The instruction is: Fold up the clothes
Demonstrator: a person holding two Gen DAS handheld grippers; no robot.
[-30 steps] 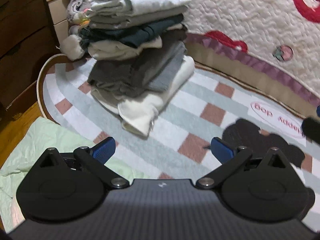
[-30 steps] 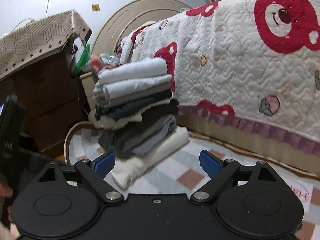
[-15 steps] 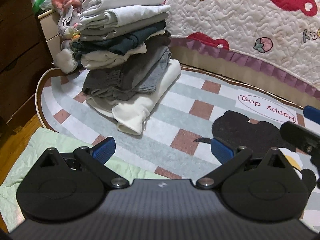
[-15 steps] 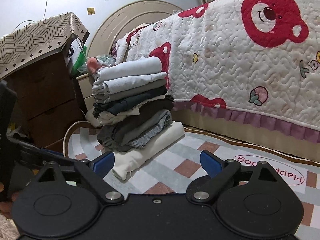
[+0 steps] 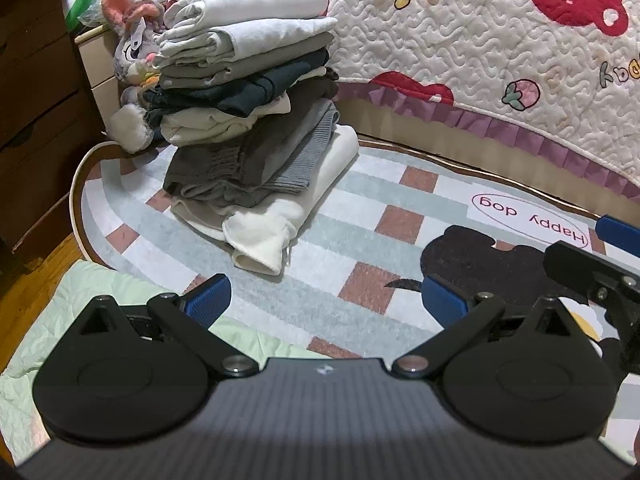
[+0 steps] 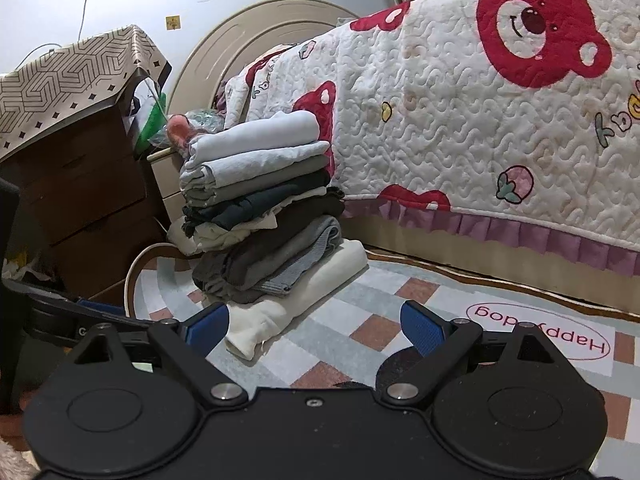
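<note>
We have drawn back from the folded stack point(image 5: 248, 120); both tongs point(image 5: 326, 300) point(image 6: 314, 326) gape wide, empty, free for the next garment

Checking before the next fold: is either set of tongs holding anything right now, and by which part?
Nothing is held. The left tongs and right tongs are both open and empty.

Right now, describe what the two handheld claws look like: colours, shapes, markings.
Both match. The left claw has a matte black body, two round black discs at the base, angular black link arms with silver pivot screws, and ribbed blue pads on the fingers. A small pale logo marks its centre. The right claw is the same build, with blue pads and a single centre screw. No cables or sleeves are visible.
</note>
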